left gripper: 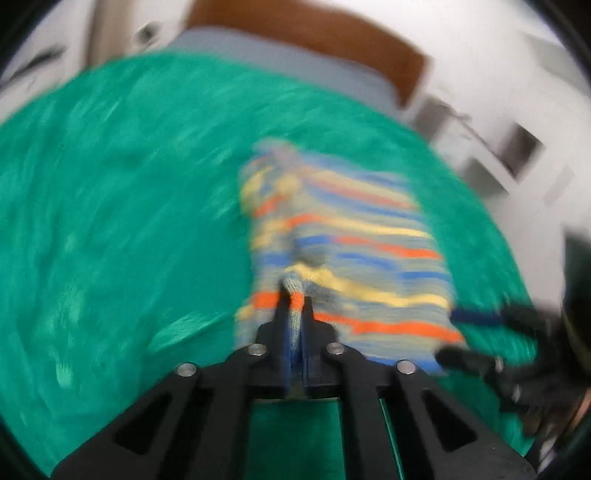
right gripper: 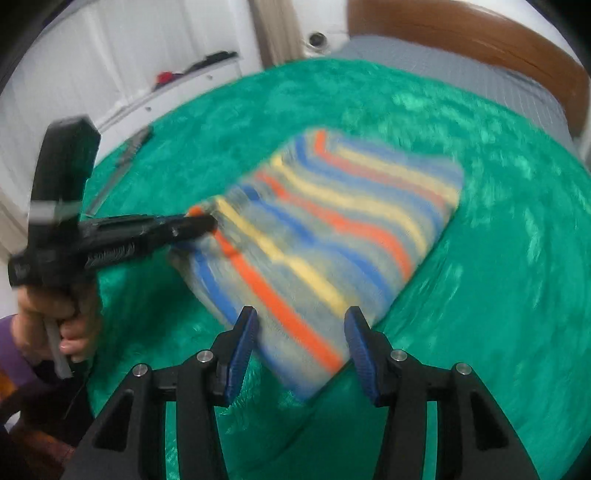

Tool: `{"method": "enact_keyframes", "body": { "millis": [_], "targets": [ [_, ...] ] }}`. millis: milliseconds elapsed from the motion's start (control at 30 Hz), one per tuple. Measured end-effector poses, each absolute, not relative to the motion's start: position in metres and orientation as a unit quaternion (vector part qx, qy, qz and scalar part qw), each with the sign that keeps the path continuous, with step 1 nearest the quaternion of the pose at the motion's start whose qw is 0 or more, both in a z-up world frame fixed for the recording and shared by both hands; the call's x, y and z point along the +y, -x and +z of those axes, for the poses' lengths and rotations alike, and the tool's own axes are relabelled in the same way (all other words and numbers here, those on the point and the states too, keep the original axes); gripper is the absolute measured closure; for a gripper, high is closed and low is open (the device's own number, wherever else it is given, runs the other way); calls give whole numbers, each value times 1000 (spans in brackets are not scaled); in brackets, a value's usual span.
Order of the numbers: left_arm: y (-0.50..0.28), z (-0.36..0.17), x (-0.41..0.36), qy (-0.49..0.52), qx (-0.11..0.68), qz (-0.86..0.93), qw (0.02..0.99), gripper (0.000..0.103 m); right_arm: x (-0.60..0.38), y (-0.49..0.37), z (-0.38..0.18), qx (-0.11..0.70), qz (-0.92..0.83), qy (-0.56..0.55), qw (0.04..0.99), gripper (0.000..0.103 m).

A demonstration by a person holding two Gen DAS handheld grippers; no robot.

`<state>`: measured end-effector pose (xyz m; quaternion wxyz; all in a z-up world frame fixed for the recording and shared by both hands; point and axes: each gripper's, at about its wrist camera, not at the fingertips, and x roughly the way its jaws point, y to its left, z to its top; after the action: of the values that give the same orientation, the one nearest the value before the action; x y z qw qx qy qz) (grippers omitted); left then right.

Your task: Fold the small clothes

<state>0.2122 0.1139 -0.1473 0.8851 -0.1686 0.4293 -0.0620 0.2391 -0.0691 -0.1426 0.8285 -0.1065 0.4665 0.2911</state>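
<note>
A small striped knit garment (right gripper: pixel 325 236) in grey, blue, orange and yellow lies folded on a green fuzzy blanket (right gripper: pixel 498 258). My left gripper (left gripper: pixel 294 306) is shut on a bunched edge of the garment (left gripper: pixel 351 251); in the right wrist view it (right gripper: pixel 199 223) comes in from the left, pinching the garment's left corner. My right gripper (right gripper: pixel 301 328) is open and empty, its blue pads on either side of the garment's near corner, just above it. It shows at the right edge of the left wrist view (left gripper: pixel 454 332). Both views are motion-blurred.
The blanket covers a bed with a grey mattress (right gripper: pixel 461 70) and a brown headboard (right gripper: pixel 480 33). A white cabinet (right gripper: pixel 129 74) stands at the left. A hand (right gripper: pixel 59 321) holds the left gripper's handle.
</note>
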Motion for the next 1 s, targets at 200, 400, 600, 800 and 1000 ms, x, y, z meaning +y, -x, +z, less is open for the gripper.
{"method": "enact_keyframes", "body": {
  "millis": [200,400,600,800,1000],
  "targets": [
    [-193,-149,127,168,440,-47,881,95,-80,-220,-160,453,244,89,853,56],
    [-167,-106,130,120,404,9,907,36,-115,-191,-133,441,219,44,869,34],
    [-150,-84,136,98,388,34,916,33,-141,-157,-120,428,191,34,883,29],
    [-151,-81,132,79,385,45,918,32,-153,-141,-123,432,183,22,883,29],
    [-151,-78,129,59,383,51,920,32,-151,-135,-128,434,187,21,881,29]
  ]
}}
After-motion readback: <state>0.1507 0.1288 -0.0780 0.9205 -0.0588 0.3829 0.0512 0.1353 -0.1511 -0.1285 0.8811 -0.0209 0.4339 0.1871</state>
